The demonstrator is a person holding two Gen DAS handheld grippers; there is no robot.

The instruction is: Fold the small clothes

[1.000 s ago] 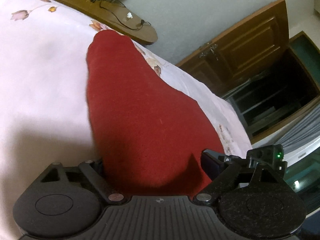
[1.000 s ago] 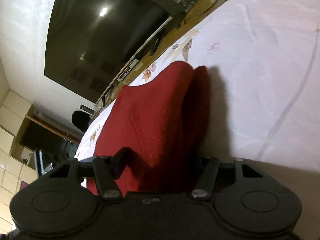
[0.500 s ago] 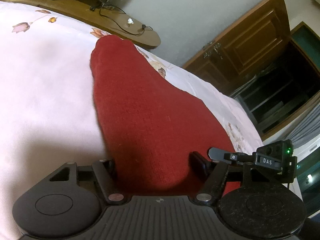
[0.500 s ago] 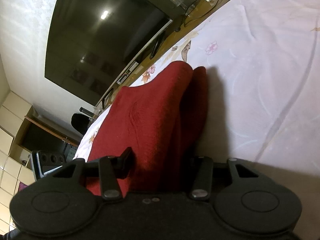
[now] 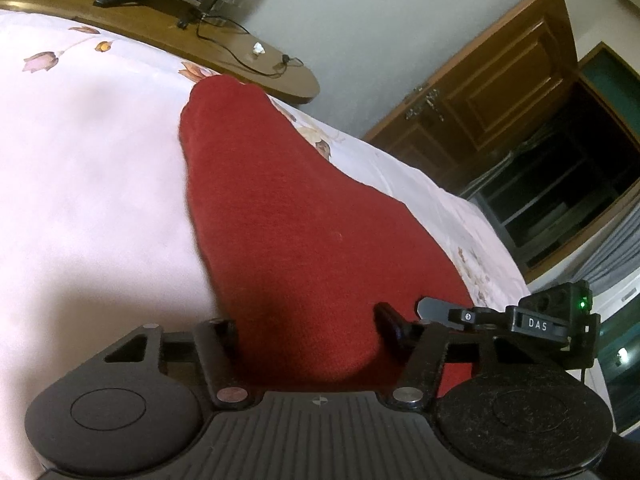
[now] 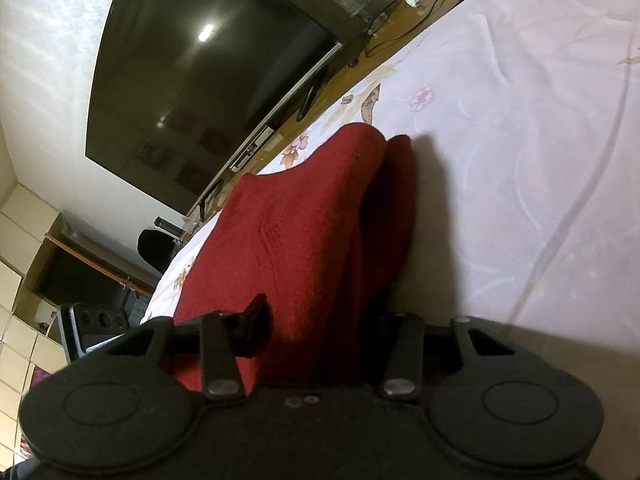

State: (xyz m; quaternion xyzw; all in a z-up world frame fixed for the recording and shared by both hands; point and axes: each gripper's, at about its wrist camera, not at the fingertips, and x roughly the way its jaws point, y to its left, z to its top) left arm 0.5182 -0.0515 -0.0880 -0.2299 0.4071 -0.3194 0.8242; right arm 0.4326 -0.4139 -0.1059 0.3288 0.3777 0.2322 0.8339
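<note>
A dark red knitted garment [image 5: 296,224] lies on the pale floral bedsheet [image 5: 88,184]. Its near edge sits between the jaws of my left gripper [image 5: 308,320], which stand apart around a thick bunch of the cloth. In the right wrist view the same red garment [image 6: 304,232] shows as two stacked layers. Its near end lies between the jaws of my right gripper [image 6: 324,320], which also stand apart around it. The other gripper shows at the right of the left wrist view [image 5: 520,324].
A wooden shelf [image 5: 256,64] with cables runs along the far side of the bed. A large dark TV [image 6: 208,76] hangs on the wall. A wooden door [image 5: 496,96] and dark shelving [image 5: 560,200] stand to the right.
Both grippers' jaws have closed in around the red cloth. The left view has shifted so the garment sits lower and more central.
</note>
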